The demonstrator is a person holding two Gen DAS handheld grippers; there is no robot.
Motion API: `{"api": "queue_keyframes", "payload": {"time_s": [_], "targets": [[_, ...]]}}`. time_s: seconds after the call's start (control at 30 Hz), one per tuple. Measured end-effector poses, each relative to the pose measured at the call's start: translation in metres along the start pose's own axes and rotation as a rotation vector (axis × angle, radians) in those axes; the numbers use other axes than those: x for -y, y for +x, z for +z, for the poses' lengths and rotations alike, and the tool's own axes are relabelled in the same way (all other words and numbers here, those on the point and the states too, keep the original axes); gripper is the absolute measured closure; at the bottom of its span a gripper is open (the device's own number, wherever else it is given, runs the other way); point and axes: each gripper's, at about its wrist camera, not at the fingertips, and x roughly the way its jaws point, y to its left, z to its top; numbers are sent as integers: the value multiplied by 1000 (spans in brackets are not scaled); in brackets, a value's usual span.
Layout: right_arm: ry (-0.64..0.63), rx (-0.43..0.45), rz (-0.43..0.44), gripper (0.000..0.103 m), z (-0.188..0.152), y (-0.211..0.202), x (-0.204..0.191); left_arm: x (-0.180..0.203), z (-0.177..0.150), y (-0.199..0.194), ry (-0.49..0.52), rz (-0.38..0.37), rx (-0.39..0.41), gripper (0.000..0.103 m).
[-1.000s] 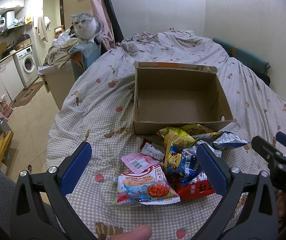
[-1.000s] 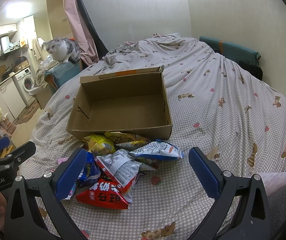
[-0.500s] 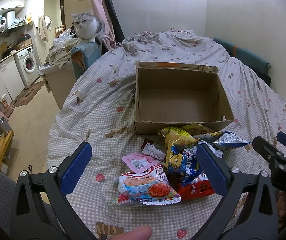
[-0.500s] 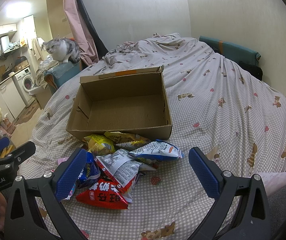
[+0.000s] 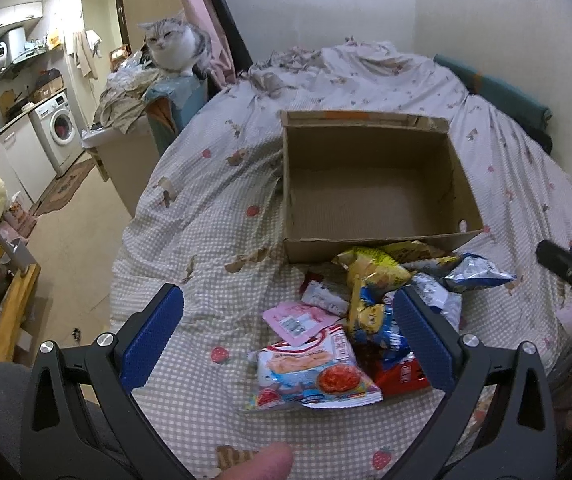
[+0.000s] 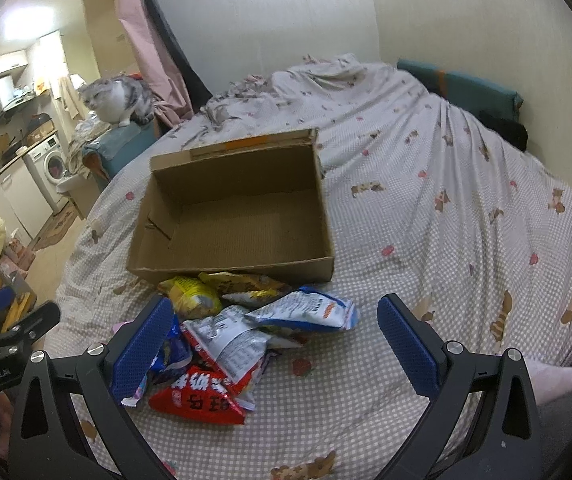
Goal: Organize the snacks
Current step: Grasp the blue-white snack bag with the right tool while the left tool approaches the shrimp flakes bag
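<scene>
Currently nothing is packed: brown cardboard box is empty, crinkly snack packets piled beside it; both hand-held grippers released.

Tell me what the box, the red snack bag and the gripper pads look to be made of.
Box: plain brown corrugated cardboard, matte; ribbed lines show on its floor.
Red snack bag: likely plastic film, glossy; it crinkles and catches light.
Pads on the right gripper: blue and finely textured, perhaps rubber, mounted on black arms, probably plastic.
</scene>
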Motion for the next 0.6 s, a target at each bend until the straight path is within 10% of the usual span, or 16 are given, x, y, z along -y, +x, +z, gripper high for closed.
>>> {"api": "queue_keyframes", "payload": {"time_s": [0.6], "targets": [[295,-460,93,0,30,118,91,-55,4,93,-179,22,-480,0]]}}
